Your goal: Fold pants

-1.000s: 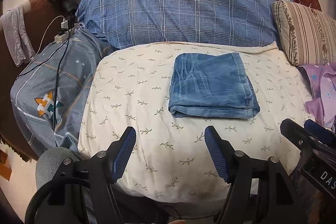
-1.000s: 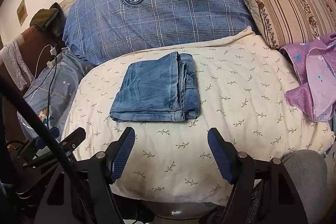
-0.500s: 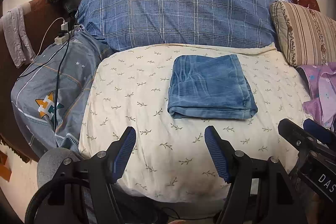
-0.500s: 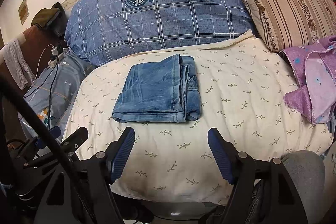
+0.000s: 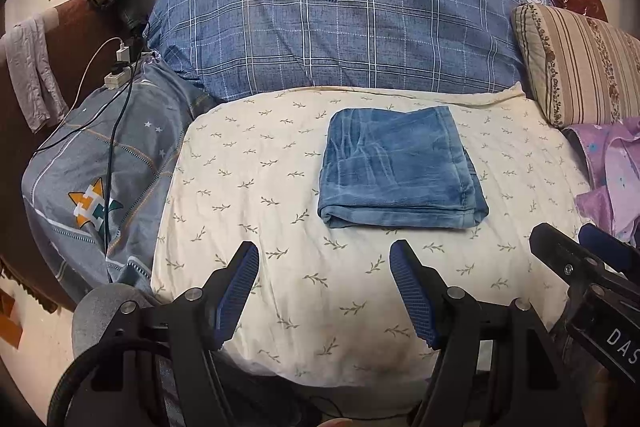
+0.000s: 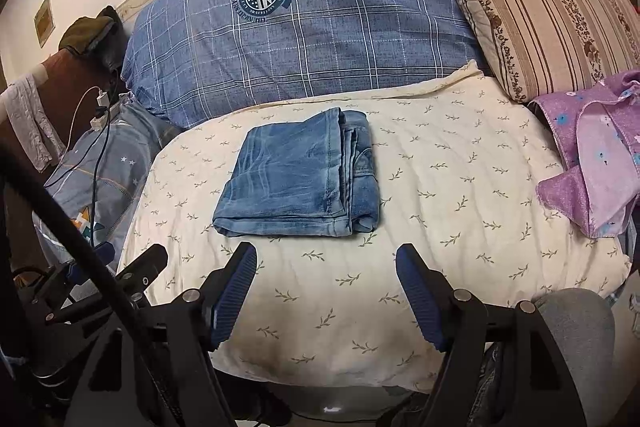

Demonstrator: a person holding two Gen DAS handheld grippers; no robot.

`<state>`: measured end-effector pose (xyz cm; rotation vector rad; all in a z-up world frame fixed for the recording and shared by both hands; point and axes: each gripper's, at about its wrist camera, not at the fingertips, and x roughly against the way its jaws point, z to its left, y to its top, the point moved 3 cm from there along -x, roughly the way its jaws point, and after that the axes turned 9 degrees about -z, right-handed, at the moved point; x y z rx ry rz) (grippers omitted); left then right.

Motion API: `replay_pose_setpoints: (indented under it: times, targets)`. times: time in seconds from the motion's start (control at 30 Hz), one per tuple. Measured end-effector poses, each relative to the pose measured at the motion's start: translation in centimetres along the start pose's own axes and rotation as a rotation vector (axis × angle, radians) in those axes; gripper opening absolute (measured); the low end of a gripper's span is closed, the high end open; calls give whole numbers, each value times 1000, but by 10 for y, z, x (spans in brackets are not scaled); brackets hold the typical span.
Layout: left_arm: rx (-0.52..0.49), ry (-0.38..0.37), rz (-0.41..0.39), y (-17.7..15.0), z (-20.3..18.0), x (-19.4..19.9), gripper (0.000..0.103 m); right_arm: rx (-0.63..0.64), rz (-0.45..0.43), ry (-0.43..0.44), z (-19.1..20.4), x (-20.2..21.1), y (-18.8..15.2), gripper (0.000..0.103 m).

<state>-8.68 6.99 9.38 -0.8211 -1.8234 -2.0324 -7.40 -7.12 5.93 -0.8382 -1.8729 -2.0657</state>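
Note:
A pair of blue denim pants lies folded into a neat rectangle on the cream leaf-print cover; the right wrist view shows the same pants with the stacked layers on their right side. My left gripper hangs open over the cover's near part, short of the pants, with nothing between its blue pads. My right gripper is likewise open and empty, just in front of the pants' near edge. The right gripper's body shows at the lower right of the left wrist view.
A large blue plaid pillow lies behind the cover. A striped pillow and a purple garment sit at the right. At the left are a grey bedsheet, charger cables and a brown headboard with a towel.
Both views have tilted very slightly, so the pants sit a touch lower in frame. The pants and both grippers' openings are unchanged.

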Motion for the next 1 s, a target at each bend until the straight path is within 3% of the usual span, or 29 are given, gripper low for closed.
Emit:
replay_pose_setpoints:
  times: [1.0]
  targets:
    - [-28, -3, -5, 1, -9, -11, 69, -1, 19, -4, -3, -9, -1, 73]
